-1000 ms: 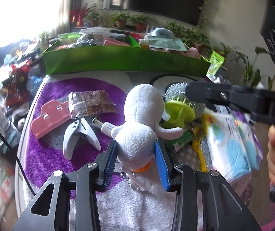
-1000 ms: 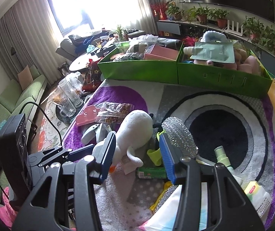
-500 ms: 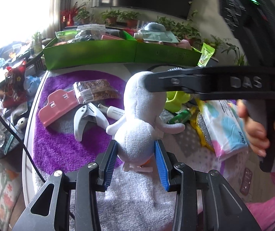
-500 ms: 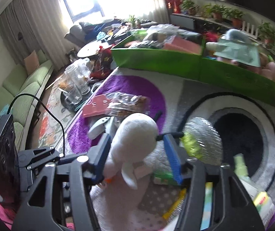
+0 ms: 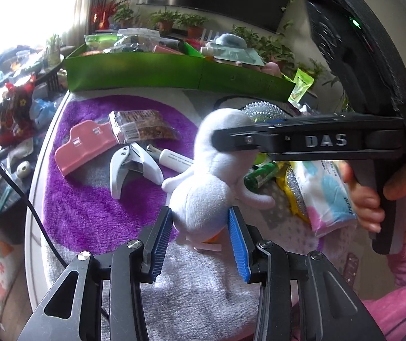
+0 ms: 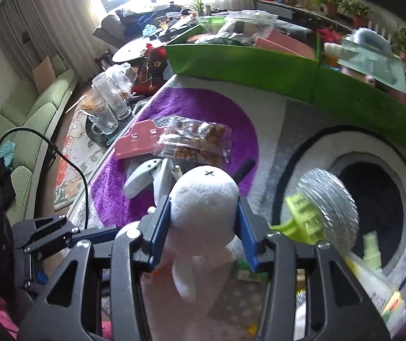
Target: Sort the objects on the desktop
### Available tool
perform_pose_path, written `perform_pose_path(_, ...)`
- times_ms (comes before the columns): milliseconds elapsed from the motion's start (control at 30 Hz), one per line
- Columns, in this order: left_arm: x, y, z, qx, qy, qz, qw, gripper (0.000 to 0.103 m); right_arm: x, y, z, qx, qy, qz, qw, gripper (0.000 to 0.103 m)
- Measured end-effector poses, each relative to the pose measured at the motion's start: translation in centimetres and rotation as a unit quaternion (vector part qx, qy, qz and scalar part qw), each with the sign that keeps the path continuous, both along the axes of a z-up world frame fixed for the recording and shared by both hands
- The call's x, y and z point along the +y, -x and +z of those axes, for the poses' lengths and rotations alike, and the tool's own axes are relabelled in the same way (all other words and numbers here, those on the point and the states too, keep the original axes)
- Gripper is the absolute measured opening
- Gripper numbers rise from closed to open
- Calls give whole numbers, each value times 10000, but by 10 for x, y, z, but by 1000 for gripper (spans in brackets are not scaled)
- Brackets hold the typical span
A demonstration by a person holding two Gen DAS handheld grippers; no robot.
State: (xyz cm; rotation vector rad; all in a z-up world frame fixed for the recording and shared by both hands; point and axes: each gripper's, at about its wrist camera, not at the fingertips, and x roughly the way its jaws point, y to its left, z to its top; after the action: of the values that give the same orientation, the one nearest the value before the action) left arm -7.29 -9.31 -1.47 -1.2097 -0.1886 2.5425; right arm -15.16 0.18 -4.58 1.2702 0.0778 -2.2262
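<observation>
A white plush toy (image 5: 211,187) is held upright above the purple and grey mat (image 5: 89,210). My left gripper (image 5: 200,221) is shut on the toy's lower body, blue pads against both sides. My right gripper (image 6: 204,218) is closed around the toy's round head (image 6: 204,201), pads touching both sides; it shows from the side in the left wrist view (image 5: 288,142). Two green bins (image 5: 174,74) full of items stand at the back of the mat.
On the mat lie a pink clip (image 5: 83,147), a snack packet (image 5: 140,126), a white hole punch (image 5: 129,167), a silver scrubber with a green handle (image 6: 325,199), a green bottle (image 5: 259,176), a tissue pack (image 5: 328,196) and a spray bottle (image 6: 372,253). Glass jars (image 6: 109,105) stand off the mat's left edge.
My left gripper lifted the plush toy off the mat. My right gripper moved in from the right and closed on the toy's head.
</observation>
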Motion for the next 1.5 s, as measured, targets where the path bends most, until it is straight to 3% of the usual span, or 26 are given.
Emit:
perform_pose_path(133,-1,-3,1,-21,-81,35,10000,40,24,-4,-6,-450,307,-404,9977,45)
perform_pose_path(333,-6,-7,13,163,-94,275,9994,40,42,-27,-12,-759,578,-621,9935,48)
perform_pose_path(833,4,-14,12,4,-63,168,9998,40,48,-64,-31,-1119,289,-462,9922,55)
perform_pose_path(967,8,-16,11,-15,-19,141,9999,40,49,-68,-31,-1062,216,-360,9935,53)
perform_pose_path(1167,11,-16,10,-32,-1,162,9999,40,56,-69,-21,-761,162,-471,9959,63)
perform_pose_path(1367,18,-19,9,-59,70,129,9999,42,55,-67,-20,-637,218,-468,9966,64)
perform_pose_path(1500,23,-18,3,-107,171,134,9997,48,52,-66,-29,-701,273,-432,9962,53)
